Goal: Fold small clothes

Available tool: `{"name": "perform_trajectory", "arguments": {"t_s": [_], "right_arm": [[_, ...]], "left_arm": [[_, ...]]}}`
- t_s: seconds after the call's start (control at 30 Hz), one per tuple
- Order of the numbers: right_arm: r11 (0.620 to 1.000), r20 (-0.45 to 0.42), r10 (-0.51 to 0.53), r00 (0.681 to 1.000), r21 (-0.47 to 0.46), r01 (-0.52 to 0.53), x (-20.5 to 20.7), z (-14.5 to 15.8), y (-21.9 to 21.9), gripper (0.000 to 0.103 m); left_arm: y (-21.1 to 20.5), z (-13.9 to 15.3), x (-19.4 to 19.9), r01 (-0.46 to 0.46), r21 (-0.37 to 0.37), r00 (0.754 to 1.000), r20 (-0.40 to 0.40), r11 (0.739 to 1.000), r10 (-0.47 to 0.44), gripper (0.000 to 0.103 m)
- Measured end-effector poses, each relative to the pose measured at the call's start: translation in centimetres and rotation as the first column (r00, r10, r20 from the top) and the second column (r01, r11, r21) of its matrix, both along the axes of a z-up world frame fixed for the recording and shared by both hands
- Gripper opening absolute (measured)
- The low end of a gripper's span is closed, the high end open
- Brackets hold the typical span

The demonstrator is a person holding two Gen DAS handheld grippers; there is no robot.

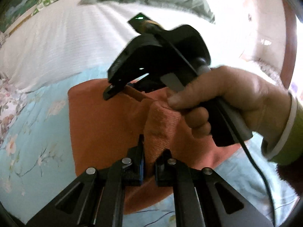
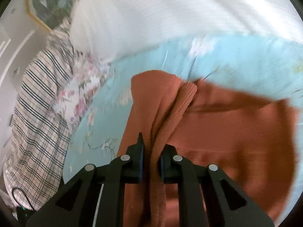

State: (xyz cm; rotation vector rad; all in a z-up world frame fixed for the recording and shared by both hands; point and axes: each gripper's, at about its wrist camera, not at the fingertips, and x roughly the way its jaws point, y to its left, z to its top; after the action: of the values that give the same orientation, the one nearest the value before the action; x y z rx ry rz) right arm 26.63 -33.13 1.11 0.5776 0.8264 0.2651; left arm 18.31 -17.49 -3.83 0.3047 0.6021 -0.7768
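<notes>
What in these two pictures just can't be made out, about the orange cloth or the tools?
- Left view: the right hand-held gripper and the hand cover the far middle of the orange cloth.
- Right view: the cloth's right edge is smeared by motion blur.
- Both views: the cloth's near part is hidden under the gripper frames; the left hand-held gripper hides its pinch point.

My left camera looks close along jaws, down onto orange garment (image 1: 106, 117); right camera same, close. Both share garment (image 2: 227, 132) and blue floral sheet (image 1: 37, 132).
</notes>
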Motion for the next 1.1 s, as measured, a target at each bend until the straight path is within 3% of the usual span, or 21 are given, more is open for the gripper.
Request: {"name": "perform_trajectory", "arguments": {"t_s": [0.1,0.2,0.4,0.5,0.67,0.73,0.87,1.03,1.1], "right_arm": [[0.996,0.025,-0.064,0.998,-0.063,0.065,-2.9,1.1,-3.0,0.014],[0.988,-0.017,-0.126,0.992,-0.096,0.124,-4.8,-0.4,-6.0,0.014],[0.983,-0.095,-0.156,0.983,-0.113,0.145,-6.0,-4.9,-7.7,0.013],[0.983,-0.065,-0.157,0.985,-0.104,0.15,-6.1,-4.6,-7.9,0.013],[0.974,-0.039,-0.18,0.983,-0.151,0.172,-6.7,-4.4,-7.9,0.012],[0.973,-0.027,-0.195,0.98,-0.127,0.19,-7.2,-4.5,-8.3,0.012],[0.971,-0.074,-0.212,0.974,-0.129,0.201,-7.3,-5.8,-8.5,0.012],[0.966,-0.071,-0.231,0.97,-0.133,0.22,-7.9,-6.1,-8.4,0.012],[0.964,-0.076,-0.244,0.967,-0.125,0.234,-8.2,-6.3,-8.7,0.014]], "left_arm": [[-2.2,1.6,-1.1,0.064,-0.039,0.998,0.005,0.997,-0.064,0.006],[-5.6,1.7,-2.3,0.135,-0.037,0.991,-0.003,0.99,-0.135,0.006],[-10.1,-2.2,-3.1,0.207,0.013,0.975,-0.091,0.978,-0.205,0.006],[-10.3,-3.3,-3.3,0.217,0.031,0.972,-0.104,0.976,-0.213,0.006],[-10.3,-2.7,-4.1,0.233,0.018,0.968,-0.1,0.972,-0.23,0.006],[-10.4,-2.8,-3.8,0.241,0.011,0.965,-0.112,0.97,-0.239,0.006],[-10.8,-3.4,-4.2,0.264,0.01,0.959,-0.112,0.965,-0.261,0.007],[-10.9,-4.9,-3.2,0.285,0.041,0.949,-0.156,0.958,-0.276,0.008],[-10.7,-5.0,-2.8,0.28,0.046,0.946,-0.181,0.959,-0.268,0.017]]}}
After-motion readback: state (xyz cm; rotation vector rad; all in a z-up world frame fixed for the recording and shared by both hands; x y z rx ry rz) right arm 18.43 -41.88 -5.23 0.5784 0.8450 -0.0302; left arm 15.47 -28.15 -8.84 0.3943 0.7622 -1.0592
